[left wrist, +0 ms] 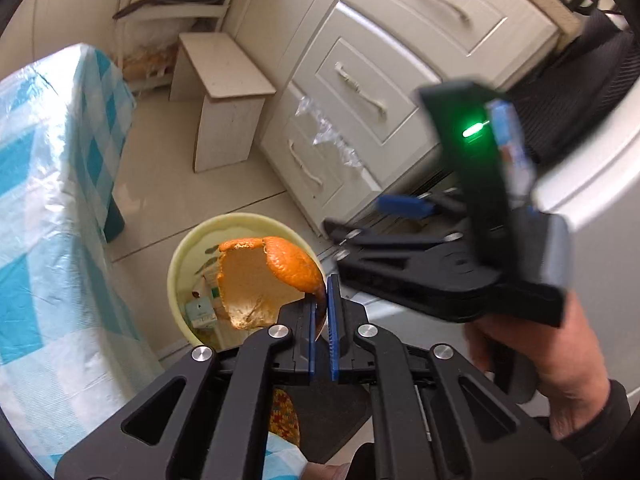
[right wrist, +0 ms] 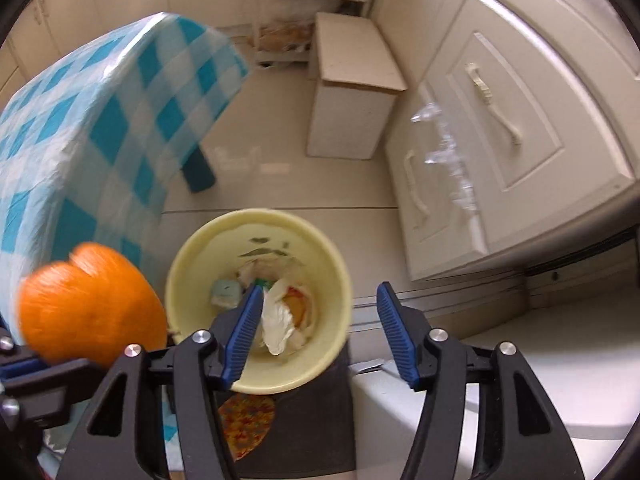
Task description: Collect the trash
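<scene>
My left gripper (left wrist: 323, 292) is shut on the edge of an orange peel (left wrist: 256, 280), which hangs above the pale yellow bin (left wrist: 176, 264) on the floor. In the right wrist view the same peel (right wrist: 92, 300) shows blurred at the lower left, beside the bin (right wrist: 180, 272). My right gripper (right wrist: 320, 292) stands open directly over the bin's mouth, with nothing pressed between its blue pads (right wrist: 248, 320). Crumpled white paper (right wrist: 276, 320) and other scraps lie inside the bin below it.
A table under a blue checked cloth (right wrist: 100, 120) stands left of the bin. A white stool (right wrist: 352, 80) and cream drawers (right wrist: 500, 112) are behind and to the right. The bin rests on a dark mat (right wrist: 312, 420). A person's hand (left wrist: 540, 360) holds the right gripper.
</scene>
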`<state>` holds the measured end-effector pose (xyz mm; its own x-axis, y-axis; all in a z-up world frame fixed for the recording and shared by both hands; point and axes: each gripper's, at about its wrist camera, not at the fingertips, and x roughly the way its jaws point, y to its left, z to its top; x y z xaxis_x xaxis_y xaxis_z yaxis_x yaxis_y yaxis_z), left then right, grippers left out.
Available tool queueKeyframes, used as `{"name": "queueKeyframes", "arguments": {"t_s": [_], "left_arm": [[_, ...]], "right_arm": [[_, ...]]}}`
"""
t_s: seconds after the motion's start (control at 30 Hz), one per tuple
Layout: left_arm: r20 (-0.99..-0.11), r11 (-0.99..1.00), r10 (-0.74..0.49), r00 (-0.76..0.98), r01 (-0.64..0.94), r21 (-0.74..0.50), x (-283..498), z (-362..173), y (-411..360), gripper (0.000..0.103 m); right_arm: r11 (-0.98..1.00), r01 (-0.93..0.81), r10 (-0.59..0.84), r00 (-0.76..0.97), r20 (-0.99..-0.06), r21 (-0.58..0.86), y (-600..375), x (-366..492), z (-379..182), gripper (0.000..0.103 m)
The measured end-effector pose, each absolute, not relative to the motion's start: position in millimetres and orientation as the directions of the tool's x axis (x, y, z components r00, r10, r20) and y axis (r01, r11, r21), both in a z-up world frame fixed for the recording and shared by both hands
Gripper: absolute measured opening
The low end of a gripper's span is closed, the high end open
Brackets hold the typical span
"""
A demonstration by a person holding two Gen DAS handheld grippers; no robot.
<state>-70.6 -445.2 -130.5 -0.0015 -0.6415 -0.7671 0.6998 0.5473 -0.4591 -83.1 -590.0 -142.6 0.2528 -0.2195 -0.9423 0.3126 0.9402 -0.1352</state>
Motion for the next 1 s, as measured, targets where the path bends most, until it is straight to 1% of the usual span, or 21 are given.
{"name": "queueKeyframes", "arguments": {"t_s": [0.07, 0.1, 0.13, 0.17, 0.2, 0.23, 0.27, 0.33, 0.4, 0.47, 0.53, 0.6, 0.67, 0.73, 0.8, 0.9, 1.0], "left_arm": [[-0.791, 0.575, -0.612, -0.003, 0.685, -0.447, -67.7, -142.2, -454.9, 0.005], [-0.801, 0.589, -0.598, 0.002, 0.679, -0.438, -65.7, -146.4, -456.3, 0.01], [-0.815, 0.607, -0.579, 0.007, 0.672, -0.425, -64.6, -151.1, -458.6, 0.023], [-0.828, 0.624, -0.56, 0.011, 0.663, -0.414, -63.4, -155.9, -461.1, 0.031], [-0.836, 0.637, -0.548, 0.014, 0.655, -0.406, -62.0, -158.7, -461.7, 0.044], [-0.84, 0.646, -0.541, 0.023, 0.651, -0.399, -62.6, -160.6, -460.8, 0.051], [-0.844, 0.649, -0.536, 0.029, 0.653, -0.39, -62.8, -160.8, -460.3, 0.053], [-0.852, 0.656, -0.522, 0.039, 0.657, -0.371, -63.5, -158.3, -457.0, 0.062], [-0.859, 0.663, -0.506, 0.078, 0.673, -0.329, -68.1, -147.2, -449.7, 0.066], [-0.862, 0.668, -0.485, 0.143, 0.697, -0.26, -76.1, -131.9, -437.0, 0.07], [-0.858, 0.679, -0.462, 0.224, 0.711, -0.18, -84.6, -114.3, -421.5, 0.081], [-0.844, 0.699, -0.438, 0.31, 0.707, -0.103, -95.2, -93.8, -397.1, 0.086], [-0.828, 0.721, -0.417, 0.376, 0.692, -0.049, -104.8, -74.1, -371.1, 0.089], [-0.8, 0.75, -0.403, 0.445, 0.661, -0.01, -114.2, -55.2, -340.2, 0.092], [-0.77, 0.783, -0.389, 0.506, 0.622, 0.013, -123.3, -37.6, -309.3, 0.095], [-0.726, 0.84, -0.33, 0.603, 0.538, 0.065, -137.0, -16.9, -268.1, 0.095], [-0.698, 0.873, -0.282, 0.659, 0.478, 0.098, -150.7, 2.2, -229.0, 0.095]], "right_arm": [[0.928, 0.35, -0.235, 0.287, -0.929, -0.127, -599.6, -84.7, -131.4, 0.068], [0.921, 0.37, -0.242, 0.31, -0.92, -0.118, -603.8, -86.2, -124.1, 0.069], [0.916, 0.386, -0.246, 0.331, -0.911, -0.108, -607.8, -87.6, -119.1, 0.071], [0.912, 0.4, -0.249, 0.356, -0.901, -0.094, -610.2, -89.0, -112.8, 0.075], [0.908, 0.41, -0.249, 0.38, -0.891, -0.079, -611.6, -90.2, -106.8, 0.077], [0.907, 0.417, -0.246, 0.402, -0.882, -0.064, -613.3, -90.5, -102.0, 0.079], [0.907, 0.418, -0.242, 0.42, -0.875, -0.051, -613.7, -90.5, -97.7, 0.08], [0.906, 0.422, -0.241, 0.456, -0.857, -0.029, -612.6, -90.3, -87.9, 0.083], [0.905, 0.426, -0.233, 0.499, -0.835, 0.002, -612.3, -90.5, -77.2, 0.084], [0.899, 0.436, -0.227, 0.548, -0.805, 0.044, -611.5, -95.6, -63.6, 0.085], [0.892, 0.447, -0.236, 0.589, -0.773, 0.069, -606.0, -104.2, -48.1, 0.085], [0.89, 0.448, -0.246, 0.626, -0.74, 0.083, -591.9, -115.6, -29.0, 0.087], [0.9, 0.428, -0.255, 0.674, -0.694, 0.084, -570.9, -128.5, -7.9, 0.094], [0.904, 0.421, -0.291, 0.727, -0.622, 0.069, -541.0, -148.4, 14.4, 0.096], [0.914, 0.398, -0.294, 0.779, -0.553, 0.074, -512.1, -169.6, 29.0, 0.096], [0.928, 0.364, -0.289, 0.84, -0.459, 0.082, -462.7, -203.2, 39.6, 0.096], [0.943, 0.327, -0.275, 0.865, -0.42, 0.056, -412.1, -228.3, 42.2, 0.096]]}}
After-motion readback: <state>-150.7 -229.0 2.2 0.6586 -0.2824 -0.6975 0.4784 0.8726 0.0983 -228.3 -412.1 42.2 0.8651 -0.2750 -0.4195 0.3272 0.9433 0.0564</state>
